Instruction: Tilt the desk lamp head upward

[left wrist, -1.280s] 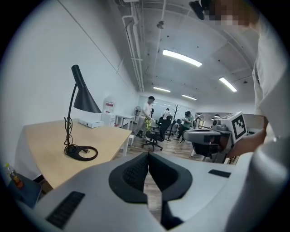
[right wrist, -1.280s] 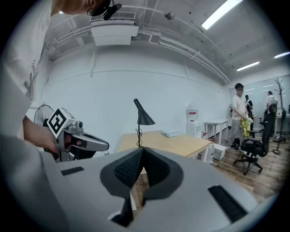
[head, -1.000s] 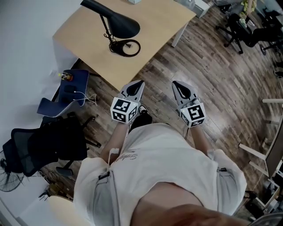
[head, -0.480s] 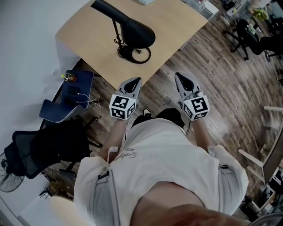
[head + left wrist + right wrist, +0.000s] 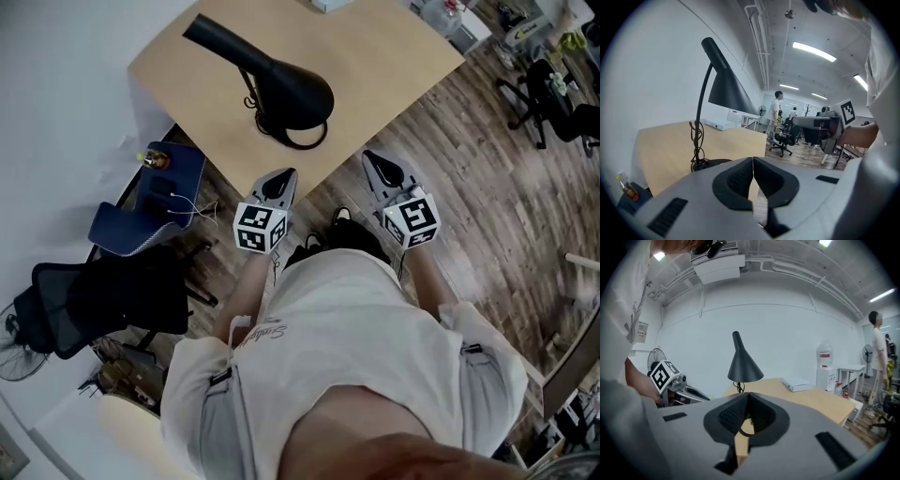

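A black desk lamp (image 5: pixel 281 86) stands on a light wooden desk (image 5: pixel 384 56), its cone head pointing down over its ring base (image 5: pixel 302 142). Both grippers hover over the floor just short of the desk's near edge, apart from the lamp. My left gripper (image 5: pixel 285 174) is shut with nothing in it; in the left gripper view the lamp (image 5: pixel 725 88) rises ahead and to the left of the shut gripper (image 5: pixel 753 160). My right gripper (image 5: pixel 371 157) is also shut and empty; the right gripper view shows the lamp (image 5: pixel 744 363) straight ahead beyond the gripper (image 5: pixel 747 395).
A blue seat (image 5: pixel 150 199) with a small bottle and a cable stands left of the desk, with a black office chair (image 5: pixel 98 302) nearer me. A white box (image 5: pixel 798 384) lies on the desk. A person (image 5: pixel 775 112) and office chairs (image 5: pixel 551 89) are farther off.
The person has stepped toward the desk, so both grippers are now closer to its near edge and the lamp. Both grippers stay shut.
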`<state>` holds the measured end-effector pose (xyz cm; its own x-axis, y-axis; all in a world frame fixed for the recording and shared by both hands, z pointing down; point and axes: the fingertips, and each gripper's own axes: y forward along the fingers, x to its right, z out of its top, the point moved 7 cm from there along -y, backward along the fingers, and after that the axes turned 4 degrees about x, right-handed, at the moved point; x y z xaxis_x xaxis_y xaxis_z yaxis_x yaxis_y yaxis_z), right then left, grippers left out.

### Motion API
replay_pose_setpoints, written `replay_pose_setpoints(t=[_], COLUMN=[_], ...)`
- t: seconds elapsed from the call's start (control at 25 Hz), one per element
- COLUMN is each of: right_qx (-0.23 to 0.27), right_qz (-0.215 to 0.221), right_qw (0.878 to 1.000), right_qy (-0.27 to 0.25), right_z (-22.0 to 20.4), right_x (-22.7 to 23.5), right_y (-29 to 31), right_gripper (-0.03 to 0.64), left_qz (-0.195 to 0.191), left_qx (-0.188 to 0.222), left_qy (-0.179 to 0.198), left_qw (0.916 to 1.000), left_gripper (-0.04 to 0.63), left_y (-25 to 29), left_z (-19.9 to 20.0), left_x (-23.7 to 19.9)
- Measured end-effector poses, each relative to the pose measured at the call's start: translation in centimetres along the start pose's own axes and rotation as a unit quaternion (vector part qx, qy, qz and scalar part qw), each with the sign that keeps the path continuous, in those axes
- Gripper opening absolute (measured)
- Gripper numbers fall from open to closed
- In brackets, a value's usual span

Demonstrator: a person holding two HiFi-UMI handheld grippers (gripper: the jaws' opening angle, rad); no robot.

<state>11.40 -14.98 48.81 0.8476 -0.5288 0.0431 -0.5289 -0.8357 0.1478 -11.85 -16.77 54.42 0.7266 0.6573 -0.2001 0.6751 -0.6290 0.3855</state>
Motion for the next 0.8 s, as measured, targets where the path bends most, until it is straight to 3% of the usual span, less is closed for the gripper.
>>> replay_pose_setpoints(t=[0.2,0.52,0.8], right_qx=[-0.002,-0.004,-0.021], right_qz=[0.056,0.124,0.161], right_qw=[0.998,0.992,0.986], right_qy=[-0.018,-0.025,-0.03], right_z=[-0.8,-0.8,-0.8], right_x=[2.7,4.7,4.6], right_y=[3.1,6.9,9.0], right_gripper=[-0.005,-0.005,-0.005], left_qz=[0.039,0.06,0.074], left_qx=[-0.003,-0.029,-0.075], left_qy=[-0.012,-0.015,-0.056], left_qw=[0.9992,0.9977,0.9928], left_gripper=[0.015,0.015,0.015], left_y=[3.9,9.7,13.0], left_z=[-0.5,-2.8,-6.5], left_x=[-0.9,-2.4,-5.4])
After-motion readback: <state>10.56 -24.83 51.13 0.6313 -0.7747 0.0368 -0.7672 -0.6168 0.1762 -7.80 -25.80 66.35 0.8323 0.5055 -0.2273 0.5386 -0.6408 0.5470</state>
